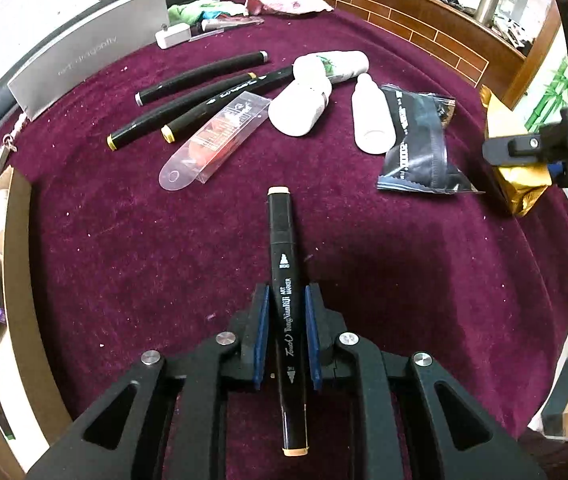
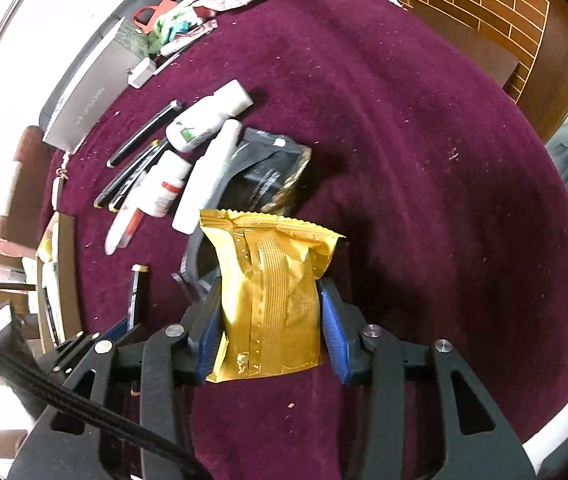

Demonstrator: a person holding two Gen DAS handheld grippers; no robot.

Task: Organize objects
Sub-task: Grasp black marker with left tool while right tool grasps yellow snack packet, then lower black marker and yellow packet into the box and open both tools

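Note:
My left gripper (image 1: 287, 290) is shut on a black art marker (image 1: 284, 240) with beige caps, which runs lengthwise between the blue pads above the maroon cloth (image 1: 124, 260). My right gripper (image 2: 271, 280) is shut on a gold foil packet (image 2: 272, 288), which stands upright between its pads. The left wrist view has the same gold packet (image 1: 522, 188) at the right edge, with a black finger (image 1: 516, 146) of the right gripper on it. Three more black markers (image 1: 200, 96) lie side by side at the back left. In the right wrist view the held marker (image 2: 138, 292) shows at the left.
A clear pack with a red item (image 1: 216, 136), white bottles (image 1: 300, 108) (image 1: 372, 120) and a black foil pouch (image 1: 420, 148) lie mid-table. A cardboard box (image 1: 16, 240) holding pens stands at the left edge. A silver box (image 1: 92, 48) and crumpled wrappers (image 1: 204, 10) sit at the back.

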